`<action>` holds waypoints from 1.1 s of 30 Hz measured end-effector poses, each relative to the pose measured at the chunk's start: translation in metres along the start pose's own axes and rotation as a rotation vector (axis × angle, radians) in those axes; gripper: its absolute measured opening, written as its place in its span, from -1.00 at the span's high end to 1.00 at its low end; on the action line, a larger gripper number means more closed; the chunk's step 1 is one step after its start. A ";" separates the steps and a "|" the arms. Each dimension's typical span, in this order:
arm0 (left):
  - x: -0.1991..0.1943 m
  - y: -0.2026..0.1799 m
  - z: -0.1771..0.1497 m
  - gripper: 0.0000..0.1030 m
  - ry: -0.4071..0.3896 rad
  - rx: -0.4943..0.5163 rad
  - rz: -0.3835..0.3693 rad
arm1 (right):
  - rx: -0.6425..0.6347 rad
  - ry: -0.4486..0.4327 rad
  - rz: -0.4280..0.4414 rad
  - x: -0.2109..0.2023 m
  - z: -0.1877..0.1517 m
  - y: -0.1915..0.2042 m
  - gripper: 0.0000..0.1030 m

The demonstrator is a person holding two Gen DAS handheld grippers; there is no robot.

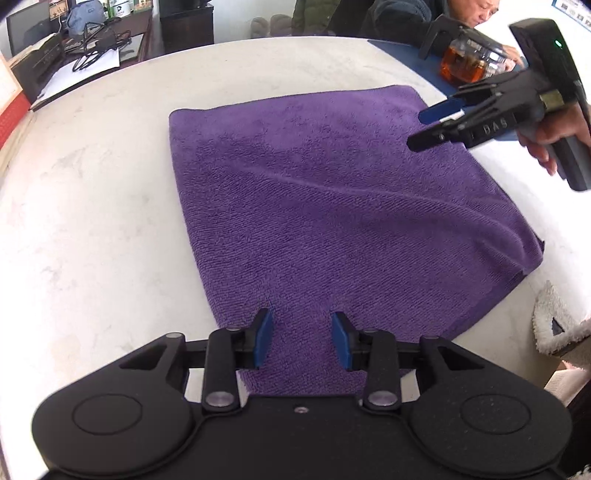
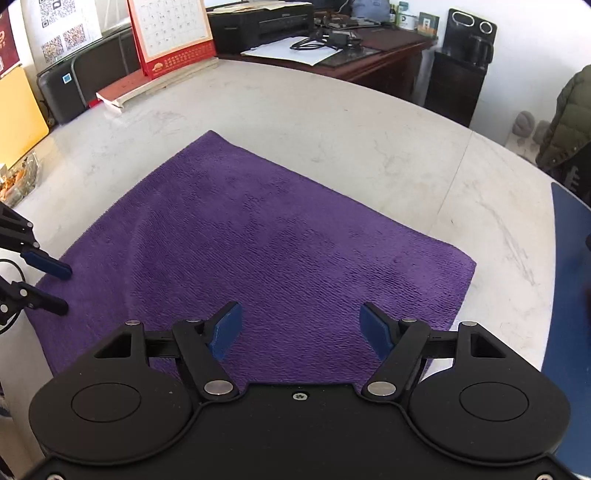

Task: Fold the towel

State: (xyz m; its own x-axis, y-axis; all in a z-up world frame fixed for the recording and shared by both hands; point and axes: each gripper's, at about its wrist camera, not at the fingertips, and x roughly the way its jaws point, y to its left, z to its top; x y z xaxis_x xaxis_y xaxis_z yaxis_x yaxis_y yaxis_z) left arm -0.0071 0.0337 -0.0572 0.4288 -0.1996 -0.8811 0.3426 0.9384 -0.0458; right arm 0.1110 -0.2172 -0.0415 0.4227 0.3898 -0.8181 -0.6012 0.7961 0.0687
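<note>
A purple towel (image 1: 332, 206) lies folded flat on the white marble table (image 1: 92, 221), with a soft diagonal crease across it. My left gripper (image 1: 303, 339) hovers open over the towel's near edge, nothing between its blue pads. In the same view my right gripper (image 1: 417, 129), held by a hand, hangs open above the towel's far right corner. The right wrist view shows the towel (image 2: 258, 251) spread ahead of my right gripper (image 2: 301, 330), whose jaws stand wide apart over the cloth and hold nothing. My left gripper (image 2: 66, 290) reaches in from the left edge there.
A glass teapot (image 1: 465, 62) of amber tea stands on a blue mat (image 1: 406, 48) at the far right, beside a seated person. A red desk calendar (image 2: 173, 33), a yellow folder (image 2: 18, 114) and a printer (image 2: 266, 22) line the far side. A white fluffy sleeve (image 1: 554, 325) shows at the right.
</note>
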 end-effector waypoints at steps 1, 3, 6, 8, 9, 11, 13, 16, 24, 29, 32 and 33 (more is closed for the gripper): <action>-0.001 -0.002 -0.001 0.35 0.006 -0.002 0.014 | -0.006 -0.001 0.004 0.002 0.001 -0.007 -0.33; -0.001 -0.005 -0.002 0.34 0.023 0.001 0.036 | -0.030 -0.011 -0.005 0.003 0.003 -0.019 -0.27; -0.001 -0.008 0.000 0.33 0.050 0.004 0.062 | -0.065 -0.026 -0.019 0.005 0.006 -0.037 -0.11; -0.002 -0.010 0.002 0.33 0.075 -0.003 0.077 | -0.089 -0.036 -0.028 0.006 0.008 -0.049 -0.11; -0.002 -0.011 0.002 0.33 0.088 -0.008 0.088 | -0.101 -0.040 -0.032 0.007 0.009 -0.054 -0.11; -0.002 -0.014 0.003 0.33 0.107 -0.023 0.107 | -0.124 -0.050 -0.042 0.008 0.011 -0.066 -0.11; -0.004 -0.018 0.004 0.34 0.116 -0.032 0.111 | -0.148 -0.060 -0.051 0.009 0.013 -0.078 -0.11; -0.007 -0.028 0.007 0.34 0.103 -0.044 0.095 | -0.171 -0.098 -0.027 -0.001 0.011 -0.072 -0.10; 0.001 -0.043 0.004 0.34 0.124 -0.067 0.101 | -0.512 -0.051 0.171 -0.037 -0.064 0.018 -0.08; -0.004 -0.040 -0.005 0.32 0.094 -0.095 0.116 | -0.467 -0.029 0.113 -0.048 -0.080 -0.018 -0.13; -0.005 -0.040 -0.009 0.32 0.069 -0.104 0.127 | -0.465 -0.002 -0.051 -0.062 -0.087 -0.038 -0.11; -0.006 -0.041 -0.010 0.32 0.062 -0.107 0.130 | -0.465 -0.002 -0.088 -0.067 -0.089 -0.039 -0.11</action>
State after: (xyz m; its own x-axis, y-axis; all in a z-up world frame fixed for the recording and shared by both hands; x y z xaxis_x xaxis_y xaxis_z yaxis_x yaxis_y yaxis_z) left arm -0.0317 -0.0007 -0.0551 0.4101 -0.0596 -0.9101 0.1956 0.9804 0.0239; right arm 0.0458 -0.3156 -0.0396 0.4865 0.3316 -0.8083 -0.8027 0.5348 -0.2638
